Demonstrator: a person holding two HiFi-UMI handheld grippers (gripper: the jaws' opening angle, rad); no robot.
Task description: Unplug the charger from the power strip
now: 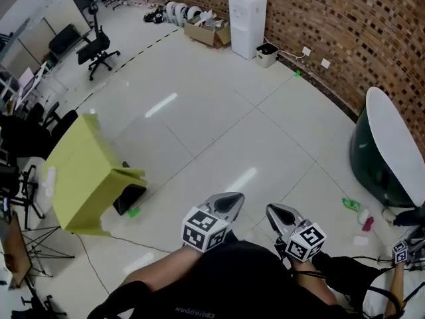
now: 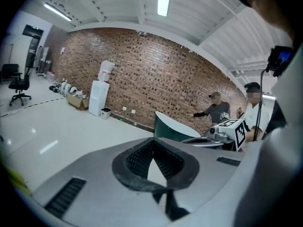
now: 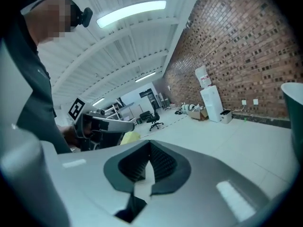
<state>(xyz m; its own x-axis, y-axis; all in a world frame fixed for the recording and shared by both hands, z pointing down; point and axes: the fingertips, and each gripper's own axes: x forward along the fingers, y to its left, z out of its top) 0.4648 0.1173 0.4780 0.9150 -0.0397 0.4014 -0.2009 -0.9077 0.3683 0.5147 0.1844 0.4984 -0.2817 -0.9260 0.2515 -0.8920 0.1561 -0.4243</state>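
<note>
Close in at the body, the left gripper (image 1: pixel 230 201) has its jaws pressed together, nothing between them. The right gripper (image 1: pixel 274 211) is closed and empty too. Beyond them, white floor (image 1: pixel 219 125), then the far brick wall (image 1: pixel 345 32). Can't tell where the charger and power strip are.

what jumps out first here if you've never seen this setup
First come the left gripper and right gripper, held side by side low in the head view, both shut and empty, above a white tiled floor. Next are a yellow-green table at the left and a dark green tub with a white rim by the brick wall at the right. No charger or power strip shows in any view.
</note>
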